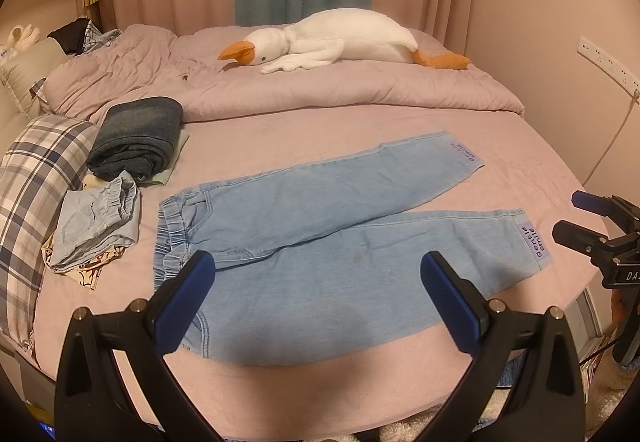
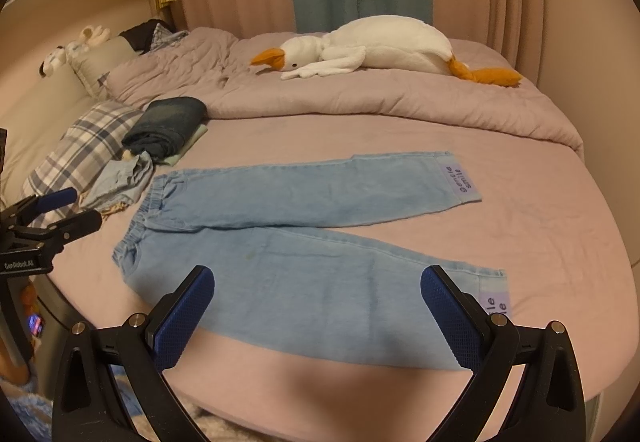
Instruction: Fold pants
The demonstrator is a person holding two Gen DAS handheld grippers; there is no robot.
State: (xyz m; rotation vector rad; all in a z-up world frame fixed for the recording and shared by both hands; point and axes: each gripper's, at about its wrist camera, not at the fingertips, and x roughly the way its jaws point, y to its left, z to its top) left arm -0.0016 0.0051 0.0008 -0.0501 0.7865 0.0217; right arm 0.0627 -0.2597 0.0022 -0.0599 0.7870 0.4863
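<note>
A pair of light blue pants [image 1: 320, 226] lies flat and unfolded on a pink bed [image 1: 500, 145], waistband left, legs spread rightward; folding looks not yet begun. Next, likely, one leg must be laid over the other. The left gripper [image 1: 318, 274] and right gripper [image 2: 318, 288] hover above the near leg, fingers spread wide, grasping nothing.

The light blue denim pants [image 1: 320, 230] lie flat and unfolded on the pink bed sheet [image 1: 400, 121], elastic waistband to the left, both legs spread slightly apart toward the right. Each cuff carries a lilac patch reading "gentle smile". A small brownish stain marks the near leg.
</note>
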